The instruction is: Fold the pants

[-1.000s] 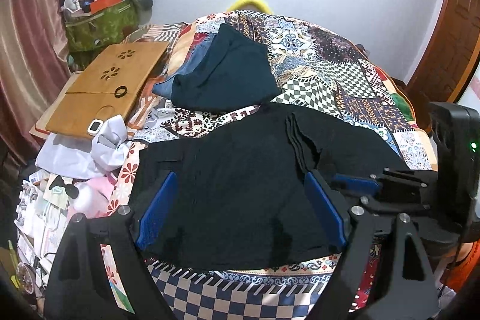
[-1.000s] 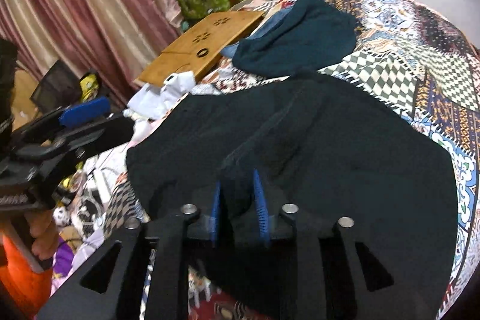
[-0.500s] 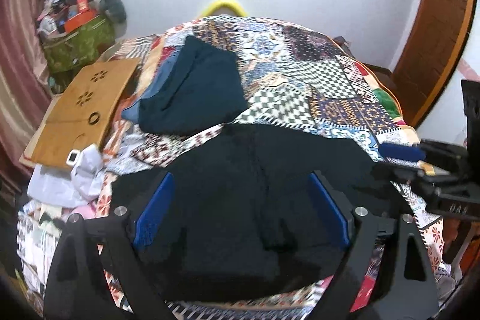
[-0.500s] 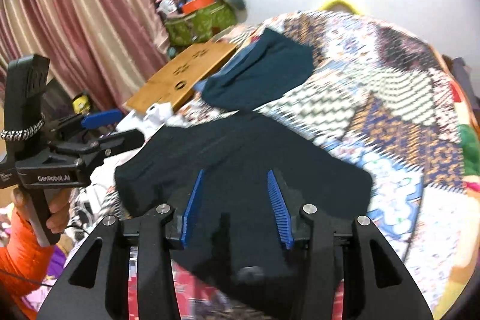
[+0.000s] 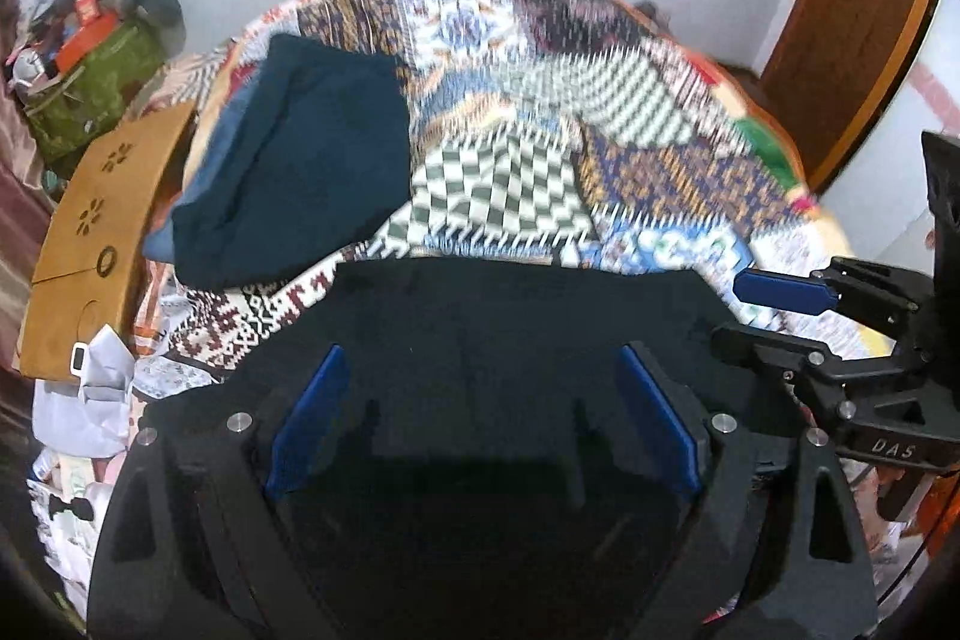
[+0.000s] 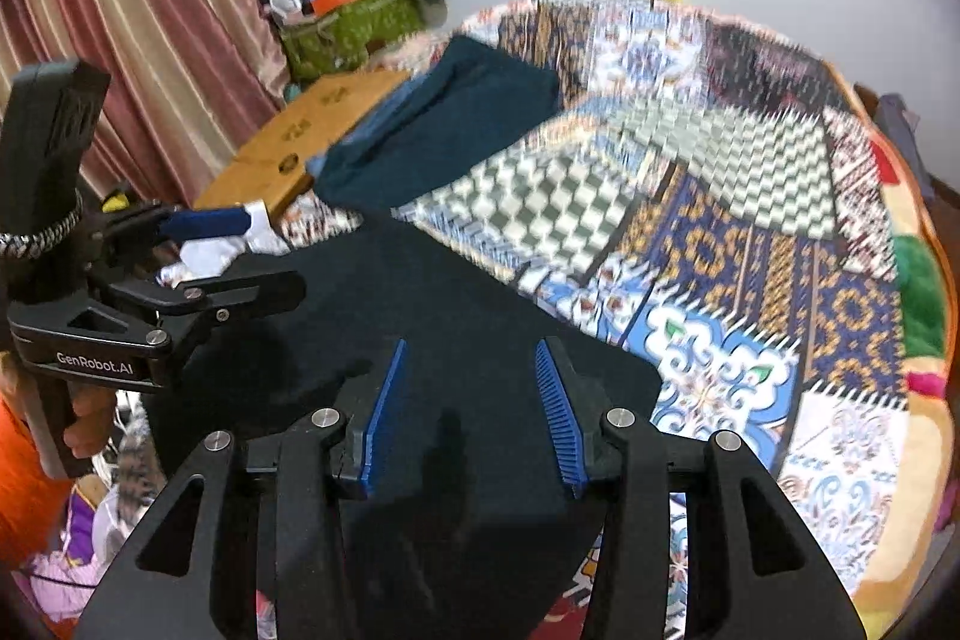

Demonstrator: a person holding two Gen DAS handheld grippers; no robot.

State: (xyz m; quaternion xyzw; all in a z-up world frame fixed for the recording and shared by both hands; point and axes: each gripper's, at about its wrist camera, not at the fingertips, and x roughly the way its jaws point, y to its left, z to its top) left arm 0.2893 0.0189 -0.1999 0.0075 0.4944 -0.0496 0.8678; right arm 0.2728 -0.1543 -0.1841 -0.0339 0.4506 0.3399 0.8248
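The black pants (image 5: 480, 328) lie folded flat on the near edge of the patchwork bed (image 5: 600, 148); they also show in the right wrist view (image 6: 432, 316). My left gripper (image 5: 483, 370) is open and empty above them. My right gripper (image 6: 471, 361) is open and empty above their right part. The right gripper shows at the right of the left wrist view (image 5: 744, 316), and the left gripper at the left of the right wrist view (image 6: 240, 256).
Folded dark teal clothes (image 5: 300, 160) lie on the bed's far left. A wooden lap desk (image 5: 102, 220) and white cloths (image 5: 90, 400) lie left of the bed. A green bag (image 5: 96, 94) stands in the corner. A brown door (image 5: 858, 10) is at right.
My right gripper has let go of the pants and opened. Both grippers have pulled back and up from the pants, which now lie flat.
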